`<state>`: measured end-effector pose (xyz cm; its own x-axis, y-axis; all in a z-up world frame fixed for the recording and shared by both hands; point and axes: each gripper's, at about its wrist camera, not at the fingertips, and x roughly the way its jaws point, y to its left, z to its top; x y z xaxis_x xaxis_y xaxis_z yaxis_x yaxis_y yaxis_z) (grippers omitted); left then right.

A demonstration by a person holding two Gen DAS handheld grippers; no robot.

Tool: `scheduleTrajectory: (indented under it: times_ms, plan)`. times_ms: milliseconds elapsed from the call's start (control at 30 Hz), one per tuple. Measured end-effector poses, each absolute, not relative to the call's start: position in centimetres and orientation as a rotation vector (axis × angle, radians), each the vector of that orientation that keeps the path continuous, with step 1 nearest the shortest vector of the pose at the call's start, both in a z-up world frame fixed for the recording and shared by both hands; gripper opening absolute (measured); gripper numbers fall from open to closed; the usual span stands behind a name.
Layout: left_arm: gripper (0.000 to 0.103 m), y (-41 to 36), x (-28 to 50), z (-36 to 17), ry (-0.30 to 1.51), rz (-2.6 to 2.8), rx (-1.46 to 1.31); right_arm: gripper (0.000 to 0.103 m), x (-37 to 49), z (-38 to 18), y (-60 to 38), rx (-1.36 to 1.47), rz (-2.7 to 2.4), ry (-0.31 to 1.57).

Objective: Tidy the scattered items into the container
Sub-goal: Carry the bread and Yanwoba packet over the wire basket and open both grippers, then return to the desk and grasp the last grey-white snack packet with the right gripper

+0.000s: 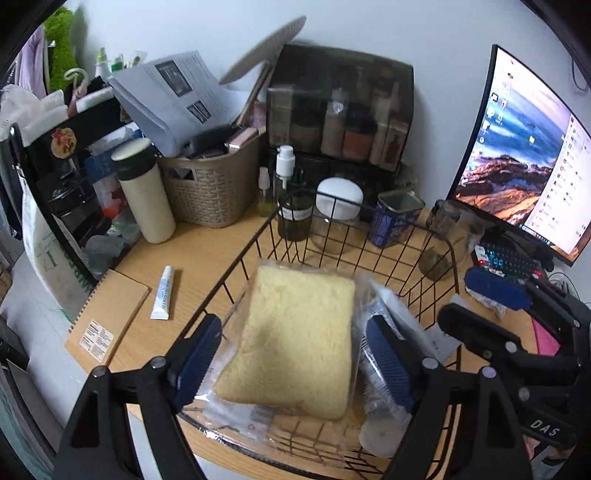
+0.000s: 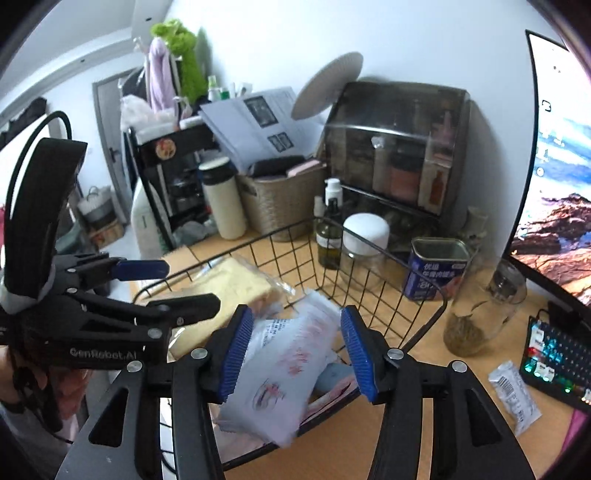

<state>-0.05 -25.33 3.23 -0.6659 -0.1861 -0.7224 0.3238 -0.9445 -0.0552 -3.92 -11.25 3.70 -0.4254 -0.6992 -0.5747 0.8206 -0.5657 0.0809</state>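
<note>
As claws part, bread (image 1: 295, 339) seemingly in basket (image 1: 436, 236)

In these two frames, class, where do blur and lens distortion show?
Right wrist view: the white packet is smeared by motion blur. Left wrist view: the bagged bread stays fairly sharp. Both views: fisheye bending curves the monitor edge.

a lived-in home room, likely a bedroom corner used as a desk. a wooden desk (image 1: 207, 254) stands against a white wall (image 1: 369, 26), crowded at the far side with a smoked cosmetics case (image 1: 340, 107), pump bottles (image 1: 284, 166), a woven basket (image 1: 210, 192) stuffed with papers (image 1: 173, 96), and a flask (image 1: 144, 192). at right a curved monitor (image 1: 524, 155) and lit keyboard (image 2: 557, 358). far left, a black shelf rack (image 2: 166, 173), hanging clothes (image 2: 160, 74) and a door (image 2: 110, 147).
</note>
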Motion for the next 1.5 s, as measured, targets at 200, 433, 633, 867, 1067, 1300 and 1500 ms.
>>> scheduleTrajectory:
  times_ms: [200,433,633,867,1067,1300,1500]
  plan:
    - [0.083,-21.8,0.4,5.0,0.18,-2.683,1.089,0.052,-3.6,6.0,-6.7,0.631,-2.13,0.231]
    - [0.083,-15.3,-1.3,5.5,0.103,-2.791,1.131,0.055,-6.0,6.5,2.1,0.636,-2.286,0.27]
    - [0.083,-8.2,-4.5,4.2,0.035,-2.893,1.219,0.055,-8.0,4.6,8.0,0.722,-2.341,0.278]
    - [0.083,-2.5,-9.9,-0.3,-0.027,-2.915,1.391,0.055,-10.8,0.9,11.8,0.78,-2.274,0.367]
    - [0.083,-1.4,-14.8,-4.5,0.019,-2.851,1.523,0.055,-15.3,-3.9,11.8,0.831,-2.139,0.503]
    - [0.083,-1.9,-17.9,-8.2,0.071,-2.802,1.636,0.055,-20.0,-8.1,10.4,0.885,-2.082,0.58]
    - [0.083,-2.2,-18.8,-9.4,0.085,-2.785,1.688,0.047,-22.2,-10.4,9.5,0.931,-2.035,0.614]
